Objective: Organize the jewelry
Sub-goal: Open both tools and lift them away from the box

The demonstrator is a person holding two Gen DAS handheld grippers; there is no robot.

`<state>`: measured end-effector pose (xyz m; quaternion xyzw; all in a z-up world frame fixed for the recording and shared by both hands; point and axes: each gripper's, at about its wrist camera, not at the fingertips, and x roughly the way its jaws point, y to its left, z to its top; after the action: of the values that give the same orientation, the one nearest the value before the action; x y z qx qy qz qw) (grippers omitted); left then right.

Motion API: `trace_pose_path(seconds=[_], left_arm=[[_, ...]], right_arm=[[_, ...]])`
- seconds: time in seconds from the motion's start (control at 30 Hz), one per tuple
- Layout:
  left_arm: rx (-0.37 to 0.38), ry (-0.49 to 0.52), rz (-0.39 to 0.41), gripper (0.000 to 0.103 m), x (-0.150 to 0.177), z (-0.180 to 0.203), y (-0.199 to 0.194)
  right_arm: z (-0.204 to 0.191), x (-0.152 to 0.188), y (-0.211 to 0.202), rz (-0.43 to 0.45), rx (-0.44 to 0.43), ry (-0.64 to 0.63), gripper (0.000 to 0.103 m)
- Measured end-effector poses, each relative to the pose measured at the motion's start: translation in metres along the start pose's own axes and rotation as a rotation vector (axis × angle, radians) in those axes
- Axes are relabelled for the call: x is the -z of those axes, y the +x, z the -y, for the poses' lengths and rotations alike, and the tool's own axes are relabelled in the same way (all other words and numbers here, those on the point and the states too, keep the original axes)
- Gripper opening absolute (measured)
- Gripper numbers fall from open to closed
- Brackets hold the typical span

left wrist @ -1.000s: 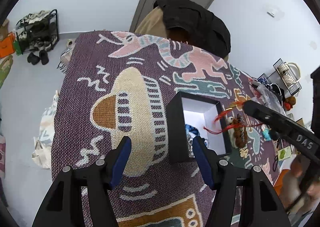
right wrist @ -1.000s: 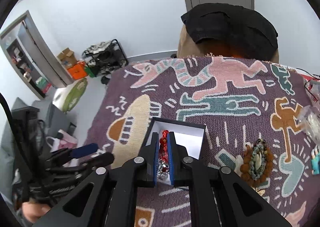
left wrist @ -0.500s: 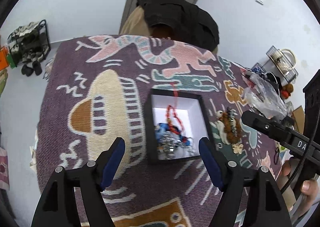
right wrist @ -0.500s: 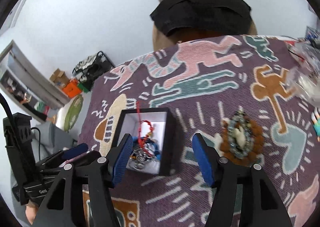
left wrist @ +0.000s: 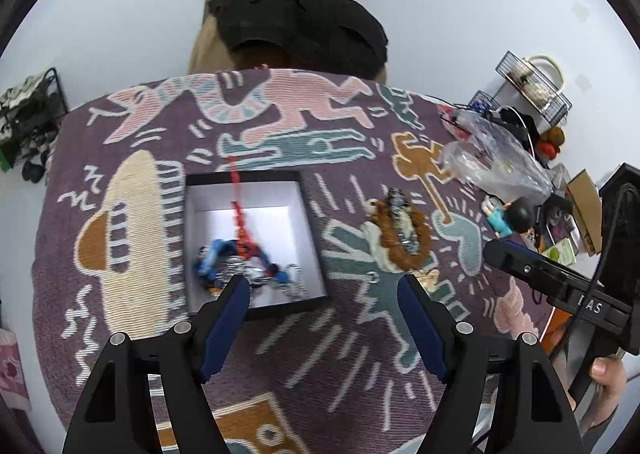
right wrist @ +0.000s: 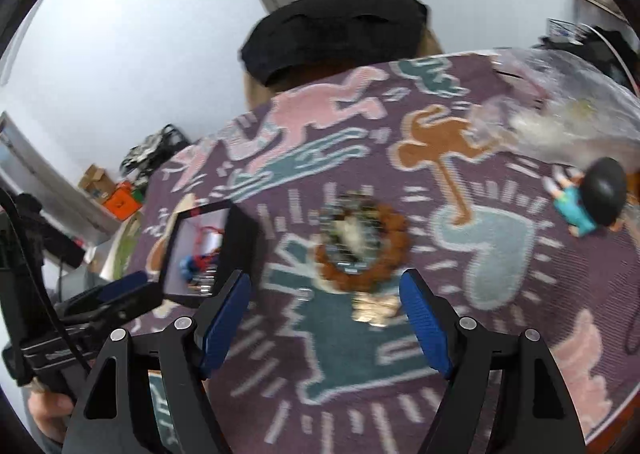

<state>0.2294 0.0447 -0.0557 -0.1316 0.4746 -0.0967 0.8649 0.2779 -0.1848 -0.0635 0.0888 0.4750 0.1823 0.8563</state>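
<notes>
While bracelets (right wrist: 362,244) wait, bag (left wrist: 496,162) nearby.

Even, soft light is filling both views, with no hard glare showing on the white wall (left wrist: 140,14). The white floor of the box (left wrist: 256,238), ahead of the left gripper's (left wrist: 324,286) jaws, is reading brightest, almost washing out, while its inner walls are shading it faintly. The left view is staying mostly sharp, only the beads (left wrist: 240,254) inside smearing slightly. The right view is blurring heavily: the brown bracelet (right wrist: 360,246) just ahead of the right gripper's (right wrist: 326,290) jaws is smudging, probably from motion. Fisheye bending is curving the rug (right wrist: 500,334) edges, and dark vignette is ringing every corner.
</notes>
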Motion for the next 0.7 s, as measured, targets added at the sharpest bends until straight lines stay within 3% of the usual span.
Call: trace_pose_path(seconds=[0.57,0.7], left_arm=[[0.064,0.039,-0.093,0.077,-0.012,0.063,0.062],[0.068,0.056,-0.111,0.069,-0.021,0.074,0.079]], right_arm=[[0.104,0.022,0.000,-0.097,0.208,0.115,0.077],[0.113,0.024,0.004,-0.103,0.231,0.122,0.077]])
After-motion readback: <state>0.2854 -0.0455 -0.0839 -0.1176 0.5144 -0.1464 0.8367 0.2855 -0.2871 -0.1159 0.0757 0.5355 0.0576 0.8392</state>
